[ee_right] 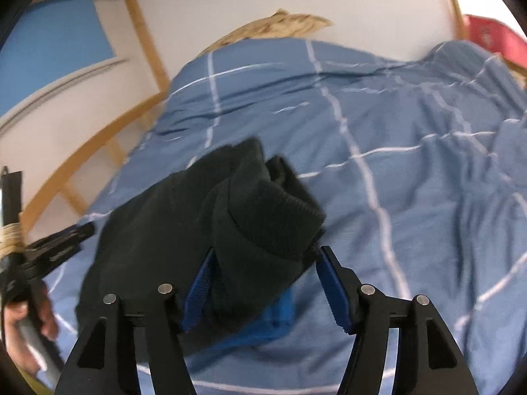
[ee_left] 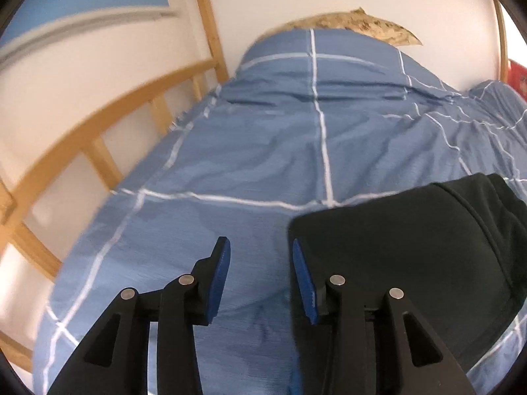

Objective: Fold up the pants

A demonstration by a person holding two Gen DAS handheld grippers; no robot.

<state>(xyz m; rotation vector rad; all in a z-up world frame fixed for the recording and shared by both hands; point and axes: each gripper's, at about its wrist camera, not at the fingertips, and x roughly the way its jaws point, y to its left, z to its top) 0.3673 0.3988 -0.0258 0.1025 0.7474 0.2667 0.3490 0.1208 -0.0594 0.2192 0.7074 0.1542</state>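
Both the left gripper [ee_left: 260, 278] and right gripper [ee_right: 263, 283] stand apart, released; the folded dark-green fleece pants [ee_right: 210, 217] could snag the right gripper's fingers and unfold across the blue checked duvet [ee_left: 263, 151].

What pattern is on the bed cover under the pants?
Blue with a grid of thin white lines: the bed cover shows best in the left wrist view.

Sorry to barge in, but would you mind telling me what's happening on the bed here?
A person holding a gripper in each hand is folding dark pants on a bed with a blue checked duvet. The pants lie in a folded bundle. The right gripper is open around the bundle's near end, not pinching it. The left gripper is open at the bundle's edge, over bare duvet.
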